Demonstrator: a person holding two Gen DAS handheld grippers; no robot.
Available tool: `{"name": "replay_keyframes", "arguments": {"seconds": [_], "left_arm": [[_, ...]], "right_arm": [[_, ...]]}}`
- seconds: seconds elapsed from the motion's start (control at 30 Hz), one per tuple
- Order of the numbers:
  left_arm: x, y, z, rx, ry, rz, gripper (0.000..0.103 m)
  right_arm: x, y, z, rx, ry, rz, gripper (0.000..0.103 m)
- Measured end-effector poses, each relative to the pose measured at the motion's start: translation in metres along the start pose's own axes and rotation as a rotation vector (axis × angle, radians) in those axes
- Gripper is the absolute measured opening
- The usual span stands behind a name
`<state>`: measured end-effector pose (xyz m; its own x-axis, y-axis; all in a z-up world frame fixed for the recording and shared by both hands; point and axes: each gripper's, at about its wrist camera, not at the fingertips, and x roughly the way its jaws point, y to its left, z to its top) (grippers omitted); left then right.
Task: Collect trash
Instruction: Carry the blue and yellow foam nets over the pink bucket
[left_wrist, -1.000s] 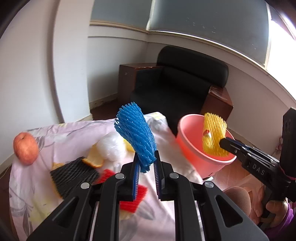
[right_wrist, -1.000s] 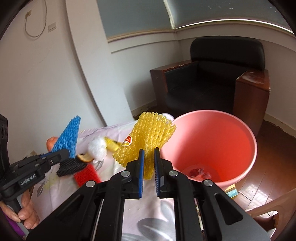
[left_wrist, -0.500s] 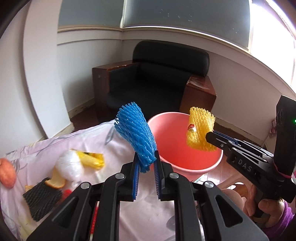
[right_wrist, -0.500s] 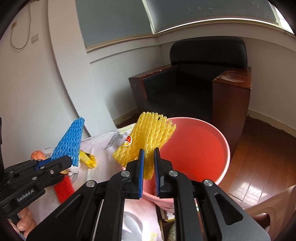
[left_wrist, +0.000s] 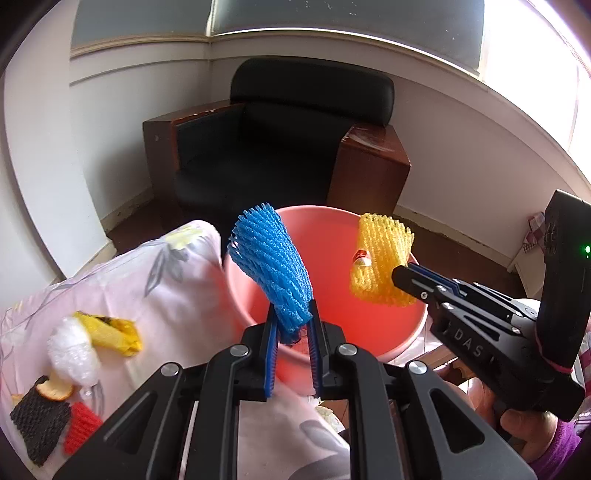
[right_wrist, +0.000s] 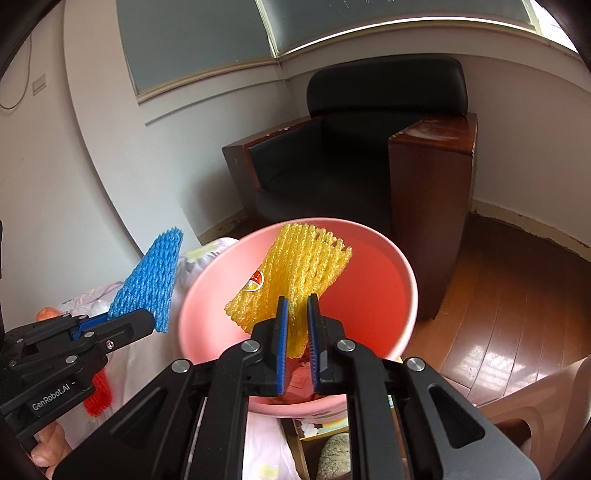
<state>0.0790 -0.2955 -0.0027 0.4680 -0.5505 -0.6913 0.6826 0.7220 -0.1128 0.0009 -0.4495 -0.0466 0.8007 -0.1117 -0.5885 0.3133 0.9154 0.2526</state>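
My left gripper (left_wrist: 292, 325) is shut on a blue foam fruit net (left_wrist: 271, 271), which stands up over the near left rim of the pink bucket (left_wrist: 332, 229). My right gripper (right_wrist: 295, 317) is shut on a yellow foam net (right_wrist: 295, 280) with a small red sticker, held over the bucket's (right_wrist: 207, 295) mouth. In the right wrist view the left gripper (right_wrist: 147, 317) and its blue net (right_wrist: 151, 284) sit at the bucket's left edge. The right gripper (left_wrist: 397, 275) and the yellow net (left_wrist: 380, 269) show at the right of the left wrist view.
On the flowered cloth (left_wrist: 155, 295) lie a white foam net (left_wrist: 72, 350), a yellow peel (left_wrist: 110, 332), a black net (left_wrist: 38, 421) and a red net (left_wrist: 81, 428). A black armchair (left_wrist: 280, 147) with wooden sides stands behind the bucket. Wooden floor (right_wrist: 498, 314) lies to the right.
Both grippers have carried their nets away from the table toward the bucket. The blue and yellow nets now hang over its opening, and the bucket looks larger and nearer.
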Motion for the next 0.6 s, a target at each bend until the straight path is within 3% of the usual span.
{"name": "replay_keyframes", "arguments": {"seconds": [0.37, 0.57, 0.6], "left_arm": [[0.033, -0.014, -0.002, 0.015, 0.071, -0.022, 0.017], [0.031, -0.014, -0.003, -0.014, 0.059, -0.01, 0.043], [0.028, -0.013, -0.004, -0.014, 0.054, -0.01, 0.044]], "right_arm": [[0.014, -0.019, -0.005, 0.041, 0.044, -0.026, 0.011], [0.019, -0.025, -0.005, 0.093, 0.07, -0.008, 0.011], [0.019, -0.026, -0.005, 0.099, 0.072, -0.009, 0.011]]}}
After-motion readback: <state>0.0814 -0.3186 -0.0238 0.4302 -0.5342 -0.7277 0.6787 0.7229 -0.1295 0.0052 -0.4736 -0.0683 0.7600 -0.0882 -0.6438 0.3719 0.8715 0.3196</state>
